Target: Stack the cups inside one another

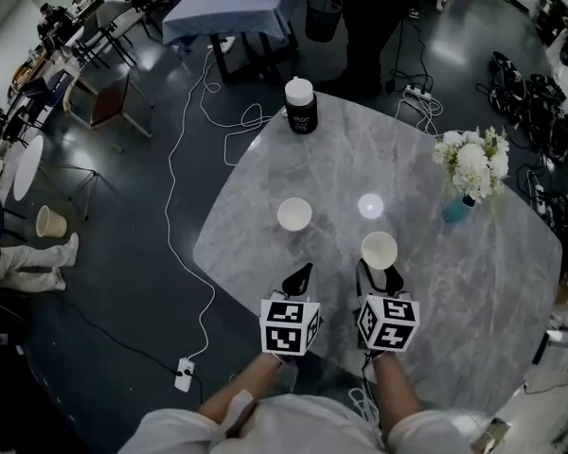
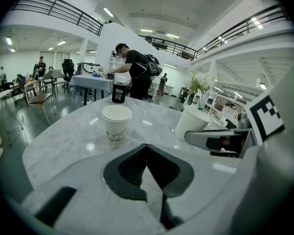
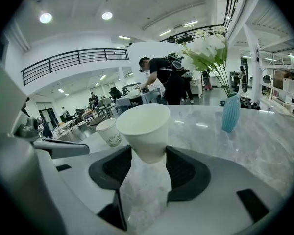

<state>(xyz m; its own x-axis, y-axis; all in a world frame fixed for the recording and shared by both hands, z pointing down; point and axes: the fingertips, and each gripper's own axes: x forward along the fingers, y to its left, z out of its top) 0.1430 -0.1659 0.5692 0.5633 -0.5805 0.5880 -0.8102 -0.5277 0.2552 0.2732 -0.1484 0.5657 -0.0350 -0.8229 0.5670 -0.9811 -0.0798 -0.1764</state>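
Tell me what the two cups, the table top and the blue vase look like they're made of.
Nearer cup and farther cup: probably paper; matte white, thin walls, lipped rim. Table top: marble or a marble-look surface, polished; grey veining, lamp reflections. Blue vase: perhaps ceramic or glass; smooth, slightly glossy, too small to settle.

Ceiling lamps (image 3: 45, 17) light the hall evenly, though the head view is dimmer and darkens toward its corners. A round glare spot (image 1: 370, 206) sits on the marble surface (image 1: 473, 282) just beyond the right hand-held gripper (image 1: 380, 274). Both gripper views bulge, ringed in black.
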